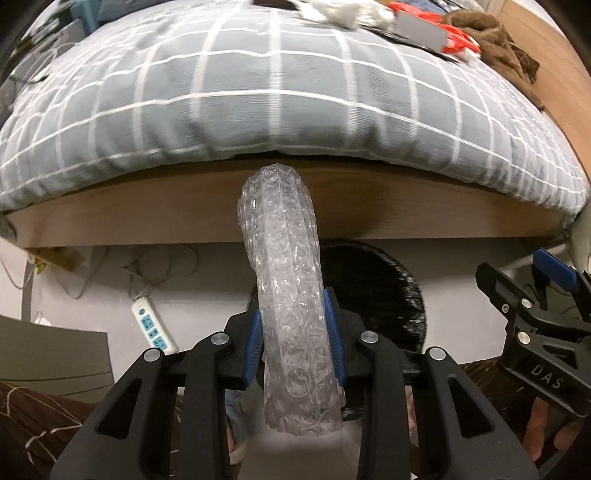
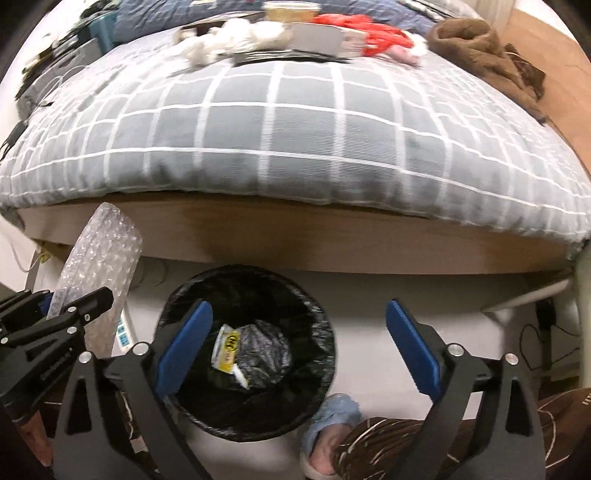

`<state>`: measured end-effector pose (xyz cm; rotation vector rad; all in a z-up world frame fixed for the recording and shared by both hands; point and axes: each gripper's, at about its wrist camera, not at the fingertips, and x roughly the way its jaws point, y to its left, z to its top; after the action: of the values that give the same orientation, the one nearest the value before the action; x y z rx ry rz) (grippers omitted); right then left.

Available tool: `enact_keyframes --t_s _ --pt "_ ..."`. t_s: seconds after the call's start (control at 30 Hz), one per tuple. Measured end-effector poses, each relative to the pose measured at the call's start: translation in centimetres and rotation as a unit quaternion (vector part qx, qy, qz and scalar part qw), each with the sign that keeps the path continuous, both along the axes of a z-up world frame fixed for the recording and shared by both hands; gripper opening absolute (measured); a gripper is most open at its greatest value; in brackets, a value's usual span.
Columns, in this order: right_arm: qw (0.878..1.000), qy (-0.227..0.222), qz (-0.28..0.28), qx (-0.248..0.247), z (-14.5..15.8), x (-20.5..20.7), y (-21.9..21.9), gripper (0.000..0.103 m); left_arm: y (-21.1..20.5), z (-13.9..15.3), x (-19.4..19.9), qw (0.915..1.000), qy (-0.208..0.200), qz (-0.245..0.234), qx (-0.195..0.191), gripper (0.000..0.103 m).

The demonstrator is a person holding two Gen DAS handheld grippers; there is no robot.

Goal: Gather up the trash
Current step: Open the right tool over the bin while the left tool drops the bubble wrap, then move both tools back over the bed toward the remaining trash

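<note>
A long roll of clear bubble wrap (image 1: 288, 280) is clamped between the blue pads of my left gripper (image 1: 295, 343) and curves up past the bed's wooden edge. The same bubble wrap (image 2: 98, 258) shows at the left of the right wrist view, with the left gripper (image 2: 70, 310) on it. My right gripper (image 2: 299, 343) hangs open over a black-lined trash bin (image 2: 314, 314), nothing between its pads. Inside the bin lie a yellow wrapper (image 2: 227, 347) and crumpled dark plastic. The trash bin (image 1: 399, 291) sits partly hidden behind the roll, and the right gripper (image 1: 543, 288) shows at the right edge.
A bed with a grey checked duvet (image 2: 280, 136) fills the upper half; tissues, a red bag (image 2: 373, 33) and a brown cloth (image 2: 487, 48) lie at its far side. A white power strip (image 1: 153, 325) and cables lie on the floor. A slippered foot (image 2: 332, 428) stands beside the bin.
</note>
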<state>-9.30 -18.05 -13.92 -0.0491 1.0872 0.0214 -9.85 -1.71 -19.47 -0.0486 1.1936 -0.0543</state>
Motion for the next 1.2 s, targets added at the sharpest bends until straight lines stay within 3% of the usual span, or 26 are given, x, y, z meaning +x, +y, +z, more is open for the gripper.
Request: enact_keyframes --t_s 0.27,0.47,0.67,0.93,1.03,1.2 --pt "0.999 -0.003 -0.045 -0.006 -0.6 -0.2 -4.8 0.094 -5.2 -0.6 0.5 0.9991 0.008 -0.043 -0.001 0.03" --pt "0.999 -0.007 -0.052 -0.006 -0.5 -0.2 -6.0 0.094 -7.6 -1.4 0.9 0.9982 0.012 -0.059 0.004 0.031" --pt "0.999 -0.017 -0.05 0.0 0.2 0.0 -5.8 0.094 -7.7 -0.8 0.8 0.9983 -0.004 -0.053 0.023 0.058" --pt "0.998 -0.046 -0.045 -0.004 2.1 0.3 -5.3 0.095 -5.9 2.3 1.0 0.9985 -0.037 -0.03 0.026 0.092" --pt "0.997 -0.062 -0.046 -0.003 3.2 0.4 -5.3 0.095 -5.6 3.8 1.1 0.9976 -0.057 -0.026 0.028 0.097" --pt "0.995 -0.083 -0.049 -0.002 4.9 0.9 -5.8 0.095 -5.0 5.8 1.8 0.9961 -0.08 -0.022 0.029 0.097"
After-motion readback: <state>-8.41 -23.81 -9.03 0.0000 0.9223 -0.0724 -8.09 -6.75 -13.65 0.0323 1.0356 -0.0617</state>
